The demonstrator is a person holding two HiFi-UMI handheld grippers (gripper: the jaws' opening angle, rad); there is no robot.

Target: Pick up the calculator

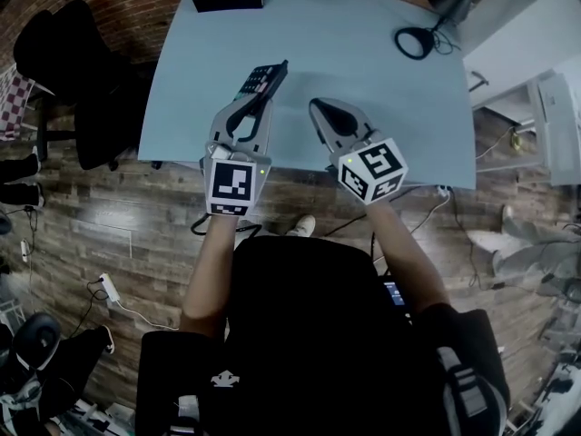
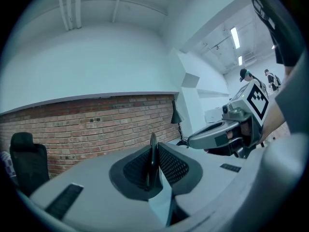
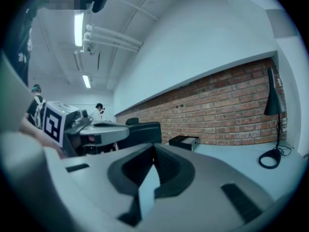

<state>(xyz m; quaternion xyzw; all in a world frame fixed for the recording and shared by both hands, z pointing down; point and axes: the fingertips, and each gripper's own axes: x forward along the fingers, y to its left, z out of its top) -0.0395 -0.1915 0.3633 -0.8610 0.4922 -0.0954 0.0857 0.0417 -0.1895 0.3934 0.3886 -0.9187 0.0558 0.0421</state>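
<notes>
Both grippers are held side by side over the near edge of the pale blue table (image 1: 363,71). The left gripper (image 1: 266,96) is clamped on the calculator (image 1: 260,78), which stands on edge between its 2 jaws over the near part of the table. The head view shows the keypad face; the left gripper view shows only a thin dark edge. The right gripper (image 3: 154,150) has its jaws together with nothing between them. Farther off, the right gripper view shows a black box (image 3: 184,142) and a desk lamp (image 3: 273,129) before the brick wall (image 3: 227,110).
</notes>
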